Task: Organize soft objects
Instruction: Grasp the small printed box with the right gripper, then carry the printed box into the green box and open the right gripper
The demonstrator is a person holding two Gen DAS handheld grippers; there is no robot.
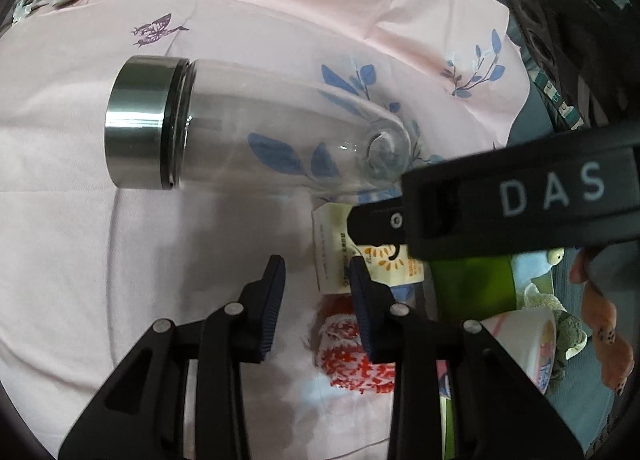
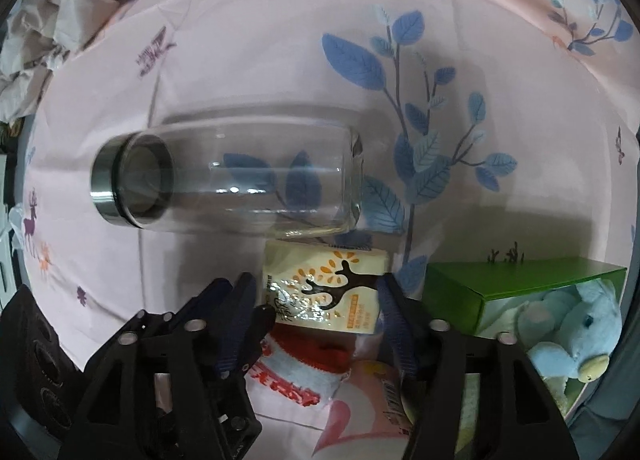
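Note:
A cream tissue pack with a tree print point(image 2: 324, 292) lies on the pink floral sheet point(image 2: 280, 60), just beyond my open right gripper point(image 2: 316, 320), whose jaws stand either side of it. A red-and-white knitted sock point(image 2: 296, 372) lies under that gripper. The pack point(image 1: 332, 252) and sock point(image 1: 352, 352) also show in the left wrist view, beside my open, empty left gripper point(image 1: 318, 308). A green box point(image 2: 520, 292) at the right holds a light blue plush toy point(image 2: 576, 328). A pink packet point(image 2: 368, 400) lies at the bottom.
A clear glass bottle with a steel cap point(image 1: 240, 128) lies on its side on the sheet, touching the pack's far edge; it also shows in the right wrist view point(image 2: 240, 188). Crumpled grey cloth point(image 2: 36, 40) is at far left. The right gripper's body point(image 1: 520, 204) crosses the left view.

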